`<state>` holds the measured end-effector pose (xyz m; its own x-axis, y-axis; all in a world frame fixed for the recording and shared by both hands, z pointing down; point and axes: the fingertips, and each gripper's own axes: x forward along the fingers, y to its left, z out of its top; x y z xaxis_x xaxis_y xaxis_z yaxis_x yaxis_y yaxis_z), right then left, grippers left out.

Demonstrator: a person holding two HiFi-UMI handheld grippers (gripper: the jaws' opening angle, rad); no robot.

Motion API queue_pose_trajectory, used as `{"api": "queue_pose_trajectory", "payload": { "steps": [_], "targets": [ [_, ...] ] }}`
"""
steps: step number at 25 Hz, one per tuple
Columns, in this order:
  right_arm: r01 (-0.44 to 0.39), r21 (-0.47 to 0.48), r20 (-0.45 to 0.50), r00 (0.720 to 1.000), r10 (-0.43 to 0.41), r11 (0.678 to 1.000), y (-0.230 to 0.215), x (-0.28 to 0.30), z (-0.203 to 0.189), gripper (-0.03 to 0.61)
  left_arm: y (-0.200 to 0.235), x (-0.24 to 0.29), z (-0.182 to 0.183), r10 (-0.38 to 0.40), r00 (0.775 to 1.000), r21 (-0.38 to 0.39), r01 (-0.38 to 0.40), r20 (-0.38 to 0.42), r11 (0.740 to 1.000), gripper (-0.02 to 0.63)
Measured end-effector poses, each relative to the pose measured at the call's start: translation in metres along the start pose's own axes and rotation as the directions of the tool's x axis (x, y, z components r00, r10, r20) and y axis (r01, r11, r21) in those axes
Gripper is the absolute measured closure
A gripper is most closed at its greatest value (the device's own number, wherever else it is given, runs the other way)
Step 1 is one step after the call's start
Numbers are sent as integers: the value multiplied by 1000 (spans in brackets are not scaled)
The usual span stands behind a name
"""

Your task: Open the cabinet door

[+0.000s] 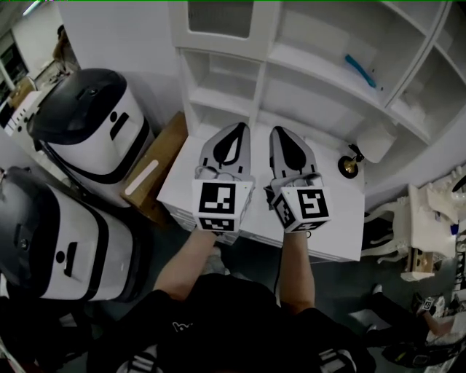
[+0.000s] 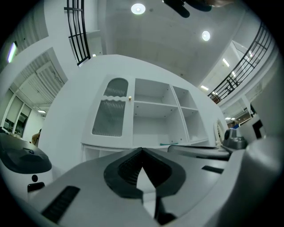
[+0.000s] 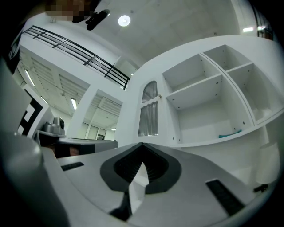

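Head view | left gripper (image 1: 239, 131), right gripper (image 1: 280, 134): closed, empty | cabinet door (image 1: 222, 18) top cropped

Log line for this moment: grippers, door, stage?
left gripper: shut, empty | right gripper: shut, empty | cabinet door: closed | stage: door untouched

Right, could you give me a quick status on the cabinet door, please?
Left gripper and right gripper shut, empty, side by side over the counter. Cabinet door closed, knob untouched. Lamp off to the right, not in the way.
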<state>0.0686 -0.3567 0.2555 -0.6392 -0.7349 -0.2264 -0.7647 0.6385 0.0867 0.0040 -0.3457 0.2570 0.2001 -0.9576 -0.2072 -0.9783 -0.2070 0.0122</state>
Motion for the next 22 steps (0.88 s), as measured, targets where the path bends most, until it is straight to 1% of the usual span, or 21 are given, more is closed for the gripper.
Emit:
{"api": "queue_pose_trajectory", "payload": {
  "steps": [3, 7, 11, 16, 22],
  "targets": [
    [5, 14, 14, 1000, -5, 1000, -5, 23, -1, 563, 16, 17, -5, -6, 1000, -3, 6, -12, 1000, 609],
    [2, 29, 8, 1000, -2, 1000, -13, 53, -7, 563, 35, 42, -15, -11, 999, -16, 10, -37, 1000, 609],
    [14, 59, 28, 999, -16, 998, -29, 84, -6, 563, 48, 69, -14, -34, 999, -1, 34, -33, 999, 609],
    [-14, 101, 11, 1000, 13, 995, -46, 116, -8, 563, 59, 98, -12, -54, 998, 8, 54, -24, 998, 609],
    [2, 104, 0, 1000, -2, 995, -71, 146, -9, 563, 68, 126, -16, -71, 997, 13, 71, -31, 997, 609]
  ]
}}
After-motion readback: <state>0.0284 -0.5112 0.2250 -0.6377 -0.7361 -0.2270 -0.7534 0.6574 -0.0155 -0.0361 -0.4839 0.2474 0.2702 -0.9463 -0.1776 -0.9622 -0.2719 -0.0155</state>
